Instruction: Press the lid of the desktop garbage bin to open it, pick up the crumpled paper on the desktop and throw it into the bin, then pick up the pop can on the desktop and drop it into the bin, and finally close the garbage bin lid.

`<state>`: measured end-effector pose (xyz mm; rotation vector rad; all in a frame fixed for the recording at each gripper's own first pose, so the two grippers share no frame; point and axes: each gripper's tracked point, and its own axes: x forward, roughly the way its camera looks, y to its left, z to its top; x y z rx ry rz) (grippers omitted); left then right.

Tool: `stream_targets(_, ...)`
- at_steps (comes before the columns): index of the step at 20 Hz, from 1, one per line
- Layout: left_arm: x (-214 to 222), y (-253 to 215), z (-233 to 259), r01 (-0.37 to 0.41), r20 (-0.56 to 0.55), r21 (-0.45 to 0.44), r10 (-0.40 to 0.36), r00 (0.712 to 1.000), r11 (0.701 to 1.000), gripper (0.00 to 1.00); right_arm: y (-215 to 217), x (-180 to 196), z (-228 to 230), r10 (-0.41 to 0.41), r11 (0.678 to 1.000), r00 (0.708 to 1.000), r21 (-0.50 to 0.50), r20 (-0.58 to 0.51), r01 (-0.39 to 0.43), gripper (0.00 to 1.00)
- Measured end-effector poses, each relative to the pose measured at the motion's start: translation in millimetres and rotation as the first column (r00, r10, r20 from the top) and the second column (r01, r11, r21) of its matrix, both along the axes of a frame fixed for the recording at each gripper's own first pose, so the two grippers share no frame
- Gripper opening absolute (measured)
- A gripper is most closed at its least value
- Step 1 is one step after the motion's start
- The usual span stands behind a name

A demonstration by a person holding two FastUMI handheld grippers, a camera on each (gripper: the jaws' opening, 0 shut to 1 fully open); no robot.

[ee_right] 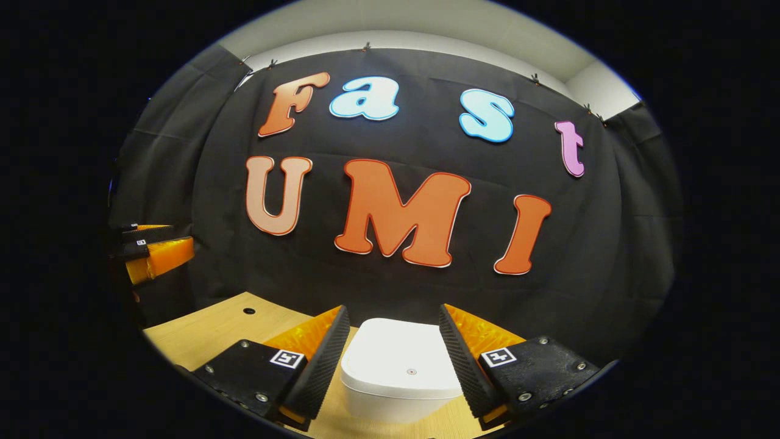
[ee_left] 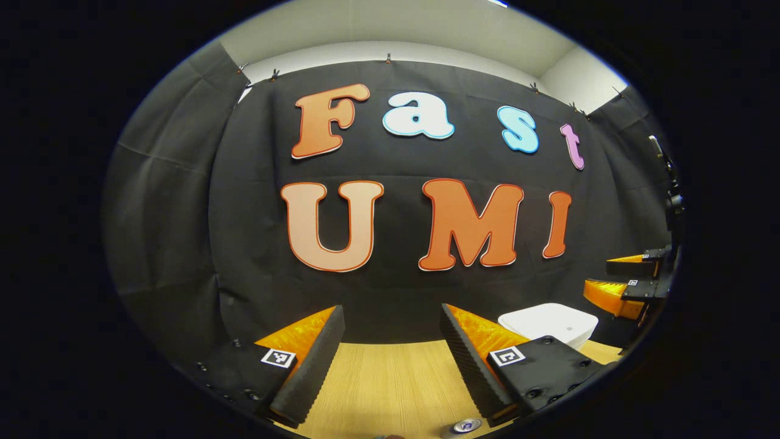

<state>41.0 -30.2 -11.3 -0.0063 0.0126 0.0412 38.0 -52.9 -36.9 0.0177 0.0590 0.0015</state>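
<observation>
1. The garbage bin (ee_right: 396, 372) stood on the desktop (ee_right: 207, 329) with its lid (ee_right: 402, 353) down and flat; judged from this, the first step, pressing the lid open, was not yet done.
2. The right gripper (ee_right: 393, 350) hung above the bin, fingers spread wide and empty, the lid framed between them but apart from both.
3. The left gripper (ee_left: 390, 350) was held off to the side over bare desktop, fingers likewise wide and holding nothing. The bin lay to its right, near the right gripper.
4. Risk: a press with the fingers this far apart might straddle the lid and miss it; a push off-centre or at the rim could tip or slide the light bin instead of releasing the catch.
5. Risk: the pop can (ee_left: 466, 425) showed only as a metal top at the lower edge of the left gripper view, close under that gripper; a careless descent could knock it over.
6. The crumpled paper could not be located.
7. Nothing stood between the right gripper and the lid.
</observation>
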Motion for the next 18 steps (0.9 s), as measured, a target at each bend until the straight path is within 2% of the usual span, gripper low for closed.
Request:
stream_targets(1, 2, -3, -2, -0.001, -0.003, 0.003, 0.001, 1.000, 1.000, 0.99, -5, 3, -1, -0.006, 1.000, 1.000, -0.003, -0.004, 0.006, 0.89)
stream_targets(5, 4, -5, -5, -0.008, -0.013, 0.014, 0.008, 1.000, 1.000, 0.99, -17, 12, -14, -0.009, 1.000, 0.999, 0.012, -0.039, 0.010, 0.69)
stream_targets(8, 4, -5, -9, -0.024, -0.022, 0.021, 0.024, 0.999, 0.999, 1.00, -19, 19, -27, 0.008, 0.999, 0.997, 0.039, -0.072, -0.005, 0.31)
stream_targets(9, 5, -5, -10, -0.029, -0.028, 0.019, 0.030, 0.999, 0.999, 1.00, -21, 21, -32, 0.006, 0.999, 0.997, 0.047, -0.080, -0.002, 0.28)
stream_targets(10, 5, -5, -11, -0.034, -0.032, 0.019, 0.035, 0.999, 0.999, 1.00, -23, 23, -37, 0.006, 0.999, 0.996, 0.053, -0.089, -0.002, 0.17)
stream_targets(12, 3, -6, -15, -0.043, -0.042, 0.024, 0.044, 0.998, 0.999, 1.00, -28, 27, -51, -0.003, 0.998, 0.993, 0.066, -0.122, 0.012, 0.03)
stream_targets(16, 3, -8, -20, -0.056, -0.061, 0.038, 0.059, 0.996, 0.998, 1.00, -21, 31, -84, 0.053, 0.992, 0.977, 0.123, -0.209, -0.028, 0.01)
stream_targets(18, 1, -10, -24, -0.063, -0.071, 0.043, 0.066, 0.995, 0.997, 1.00, -20, 34, -96, 0.063, 0.992, 0.970, 0.117, -0.235, -0.036, 0.01)
